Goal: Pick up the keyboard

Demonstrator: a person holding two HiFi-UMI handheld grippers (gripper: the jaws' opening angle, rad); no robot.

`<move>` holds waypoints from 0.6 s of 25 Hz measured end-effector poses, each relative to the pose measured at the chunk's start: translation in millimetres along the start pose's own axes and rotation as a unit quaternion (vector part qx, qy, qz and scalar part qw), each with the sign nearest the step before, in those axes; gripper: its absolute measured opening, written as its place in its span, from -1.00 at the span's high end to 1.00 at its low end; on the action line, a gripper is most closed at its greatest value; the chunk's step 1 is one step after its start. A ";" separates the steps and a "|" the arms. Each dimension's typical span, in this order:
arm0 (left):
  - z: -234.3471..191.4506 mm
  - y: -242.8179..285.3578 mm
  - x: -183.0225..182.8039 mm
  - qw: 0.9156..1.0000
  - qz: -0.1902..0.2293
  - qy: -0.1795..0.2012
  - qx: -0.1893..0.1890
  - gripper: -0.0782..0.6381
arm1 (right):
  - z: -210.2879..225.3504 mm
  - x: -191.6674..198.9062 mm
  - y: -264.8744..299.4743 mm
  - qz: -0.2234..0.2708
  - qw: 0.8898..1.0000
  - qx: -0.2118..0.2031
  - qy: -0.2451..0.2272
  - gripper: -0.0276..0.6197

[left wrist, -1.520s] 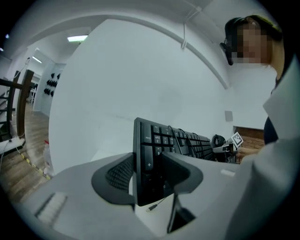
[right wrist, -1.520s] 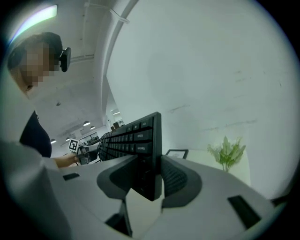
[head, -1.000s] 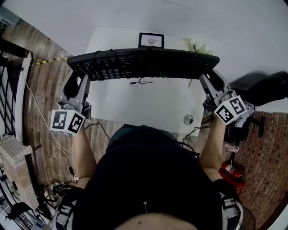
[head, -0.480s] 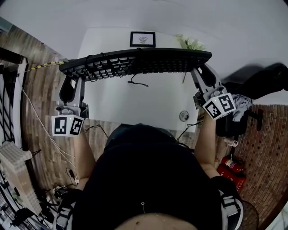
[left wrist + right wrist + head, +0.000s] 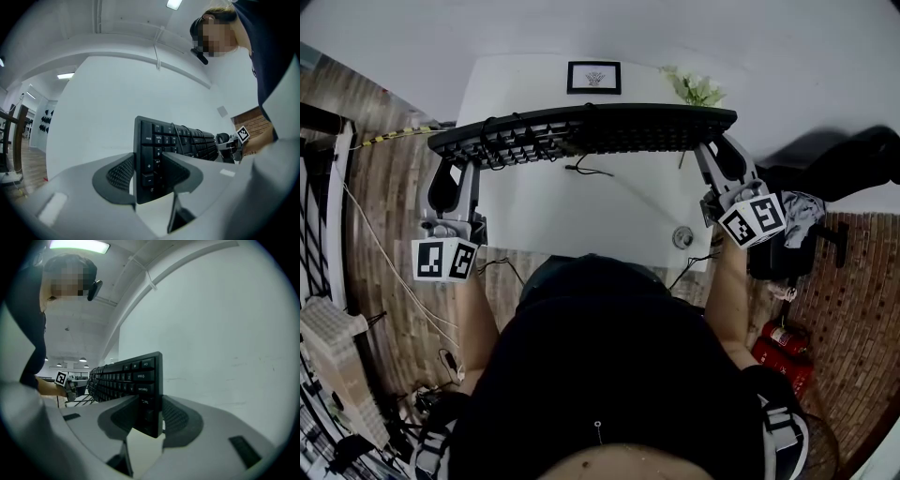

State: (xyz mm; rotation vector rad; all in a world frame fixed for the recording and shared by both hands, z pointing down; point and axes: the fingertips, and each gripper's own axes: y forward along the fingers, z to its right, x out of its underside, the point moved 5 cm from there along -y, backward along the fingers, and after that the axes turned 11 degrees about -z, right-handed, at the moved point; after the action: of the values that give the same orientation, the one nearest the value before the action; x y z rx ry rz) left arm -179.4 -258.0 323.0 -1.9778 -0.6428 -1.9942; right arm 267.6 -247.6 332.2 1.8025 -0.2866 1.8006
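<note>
Now the long black plastic keyboard (image 5: pixel 581 131) is off the smooth white tabletop (image 5: pixel 609 220). It is held in the air roughly level, its rows of small square keys facing up. The left claw (image 5: pixel 140 168) is clamped on the keyboard's left short end. Its grey, curved jaws carry dark dimpled pads that press on both faces of the flat slab, beside the number keys. The right claw (image 5: pixel 151 414) is clamped on the keyboard's opposite short end in the same way, with textured pads against the key side and the back. A thin black cable (image 5: pixel 586 170) hangs in a loose loop under the keyboard's middle. Beyond the keyboard's far edge, a small black-framed picture (image 5: pixel 593 77) and a sprig of pale green leaves (image 5: pixel 694 90) stand on the tabletop. Nearer than the keyboard, below its right half, lies a small round piece (image 5: pixel 682 237); its material cannot be told.
</note>
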 end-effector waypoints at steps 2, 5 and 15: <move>-0.2 0.9 -1.6 1.000 0.001 0.001 0.000 0.25 | 0.6 -1.4 0.2 0.001 1.000 0.000 -0.001 0.48; -1.6 2.4 -4.0 1.000 0.001 0.002 0.000 0.25 | 1.4 -3.4 2.2 0.002 1.000 0.000 -0.001 0.48; -3.0 3.6 -4.5 1.000 0.002 0.005 0.000 0.25 | 1.3 -2.3 3.9 0.002 1.000 0.003 0.002 0.48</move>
State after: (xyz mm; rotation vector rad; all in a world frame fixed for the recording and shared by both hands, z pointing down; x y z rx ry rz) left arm -180.2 -263.2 319.1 -1.9678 -0.6364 -2.0009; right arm 266.5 -252.0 331.0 1.8029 -0.2835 1.8089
